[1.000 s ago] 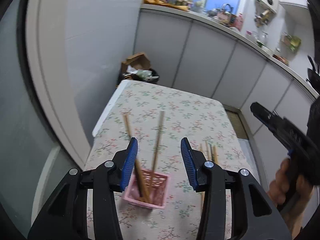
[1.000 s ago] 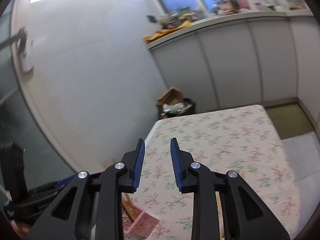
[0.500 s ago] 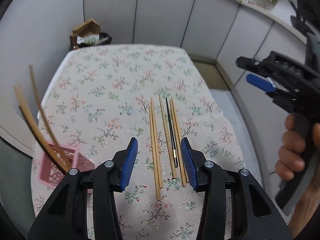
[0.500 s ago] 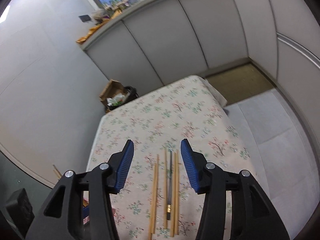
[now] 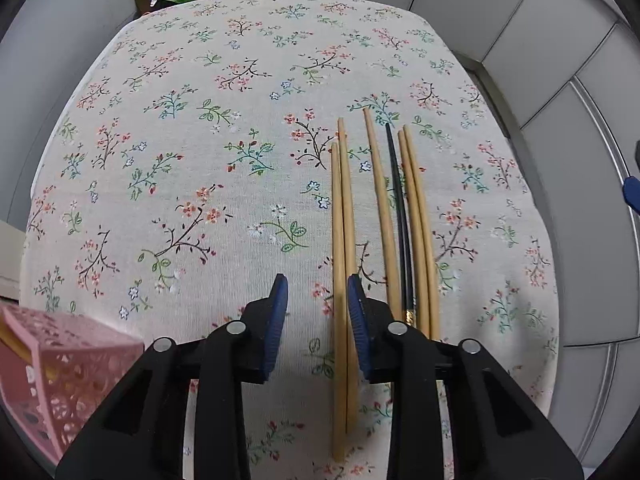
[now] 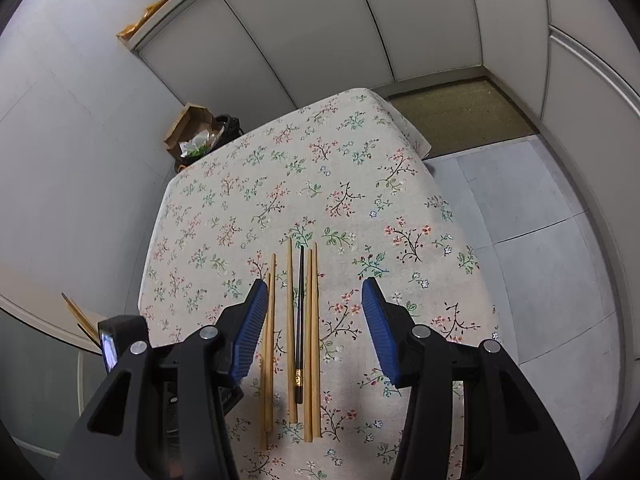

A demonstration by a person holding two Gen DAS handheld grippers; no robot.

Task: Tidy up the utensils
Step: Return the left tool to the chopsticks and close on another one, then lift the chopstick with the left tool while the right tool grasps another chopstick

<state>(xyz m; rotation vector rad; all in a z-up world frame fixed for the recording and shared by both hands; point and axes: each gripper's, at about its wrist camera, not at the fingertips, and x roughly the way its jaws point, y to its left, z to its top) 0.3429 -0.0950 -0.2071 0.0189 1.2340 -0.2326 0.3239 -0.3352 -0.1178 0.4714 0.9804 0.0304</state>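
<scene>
Left wrist view, chopsticks (image 5: 344, 264) lengthwise pointing away, left hand-held gripper (image 5: 316, 320) narrowing, ungripped.

The floral tablecloth (image 5: 200, 140) lies bare left of the chopsticks (image 5: 344, 240); a pink basket (image 5: 60, 368) blocks the near-left corner

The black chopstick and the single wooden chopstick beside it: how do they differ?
The black chopstick is dark and thin; the single wooden chopstick is pale and thicker. The black one has a gold band near its near end; the wooden one is plain. Both lie flat and roughly parallel on the floral tablecloth.
</scene>
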